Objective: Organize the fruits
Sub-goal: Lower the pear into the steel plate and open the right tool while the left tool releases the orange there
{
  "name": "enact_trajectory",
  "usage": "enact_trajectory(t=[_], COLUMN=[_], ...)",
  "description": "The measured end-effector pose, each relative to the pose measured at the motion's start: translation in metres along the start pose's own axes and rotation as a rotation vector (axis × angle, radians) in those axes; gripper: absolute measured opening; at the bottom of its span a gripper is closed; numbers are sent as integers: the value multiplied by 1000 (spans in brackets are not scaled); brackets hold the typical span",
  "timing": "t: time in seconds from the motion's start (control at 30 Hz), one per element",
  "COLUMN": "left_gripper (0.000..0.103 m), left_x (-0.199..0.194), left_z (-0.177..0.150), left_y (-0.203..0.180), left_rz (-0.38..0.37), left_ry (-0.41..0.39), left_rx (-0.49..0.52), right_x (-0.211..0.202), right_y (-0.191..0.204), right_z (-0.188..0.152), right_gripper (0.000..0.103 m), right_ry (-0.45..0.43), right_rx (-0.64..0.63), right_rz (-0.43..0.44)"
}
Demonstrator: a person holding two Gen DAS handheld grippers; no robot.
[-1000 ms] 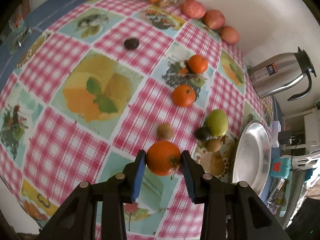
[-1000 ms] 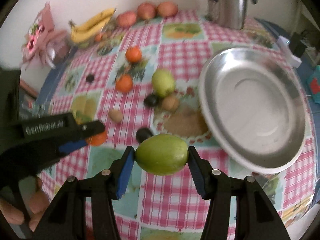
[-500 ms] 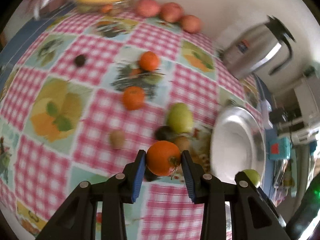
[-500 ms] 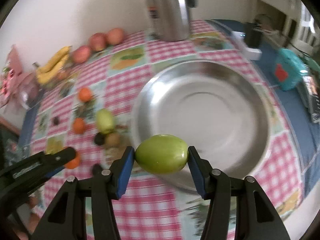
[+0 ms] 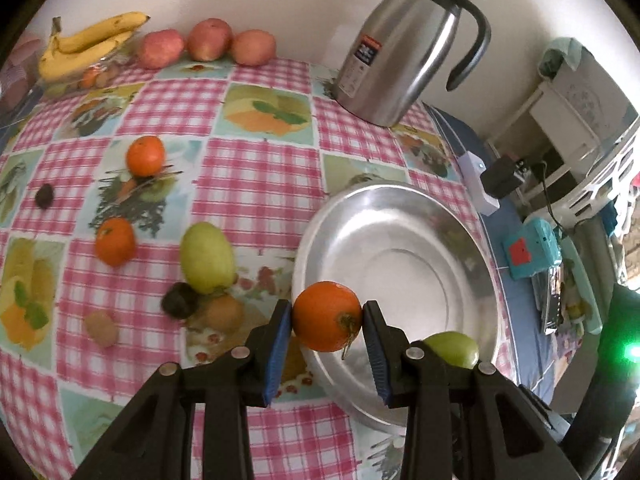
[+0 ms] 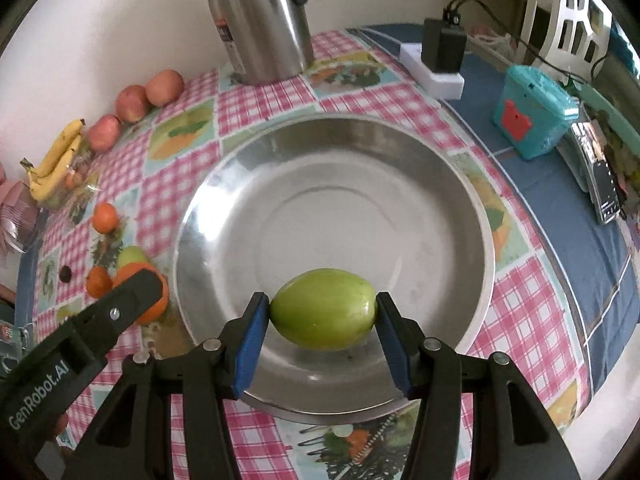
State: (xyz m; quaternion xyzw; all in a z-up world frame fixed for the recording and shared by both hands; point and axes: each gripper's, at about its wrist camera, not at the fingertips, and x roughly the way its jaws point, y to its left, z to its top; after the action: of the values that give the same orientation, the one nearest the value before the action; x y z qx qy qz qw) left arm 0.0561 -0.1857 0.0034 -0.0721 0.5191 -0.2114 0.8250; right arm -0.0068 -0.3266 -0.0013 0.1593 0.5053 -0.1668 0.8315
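Note:
My left gripper (image 5: 327, 318) is shut on an orange (image 5: 326, 315) and holds it over the near left rim of the steel plate (image 5: 404, 248). My right gripper (image 6: 323, 315) is shut on a green mango (image 6: 324, 314) above the near part of the plate (image 6: 332, 184); that mango also shows in the left wrist view (image 5: 454, 348). On the checked cloth left of the plate lie a second green mango (image 5: 206, 258), two oranges (image 5: 145, 156) (image 5: 115, 241), a dark fruit (image 5: 180, 300) and brown kiwis (image 5: 101, 328).
A steel thermos jug (image 5: 404, 48) stands behind the plate. Bananas (image 5: 86, 46) and three red apples (image 5: 208, 42) lie along the wall. A white power strip (image 6: 434, 72), a teal box (image 6: 534, 114) and a phone (image 6: 604, 188) sit on the blue cloth at the right.
Both grippers have swung right from the loose fruit to the steel plate, each carrying its fruit. The green mango is now over the plate and the orange at its rim.

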Motion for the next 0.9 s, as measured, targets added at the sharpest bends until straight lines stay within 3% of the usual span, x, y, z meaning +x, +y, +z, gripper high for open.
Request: enact_trajectory(t=[0.4,0.53,0.67,0.8,0.9], left_gripper=[41,55,57,61,64], left_x=[17,14,9,3,-1], left_z=[-5,-4,-4,-2,-1], left_y=[-4,-3,-4,0,6], left_rz=[9,-9,-18,-7,23], left_ry=[49,52,51,45,44], left_rx=[29,16,13,-5,-24], right_x=[15,16,16,11,8], right_y=[2,3,3,1,-1], right_z=[-9,-10,-9,-6,-4], right_gripper=[56,56,56,67,68], right_ry=[63,66,69,36,19], right_rx=[-20,-28,-32,-26,-18], right_rz=[-27,-34,-44,-58,-60])
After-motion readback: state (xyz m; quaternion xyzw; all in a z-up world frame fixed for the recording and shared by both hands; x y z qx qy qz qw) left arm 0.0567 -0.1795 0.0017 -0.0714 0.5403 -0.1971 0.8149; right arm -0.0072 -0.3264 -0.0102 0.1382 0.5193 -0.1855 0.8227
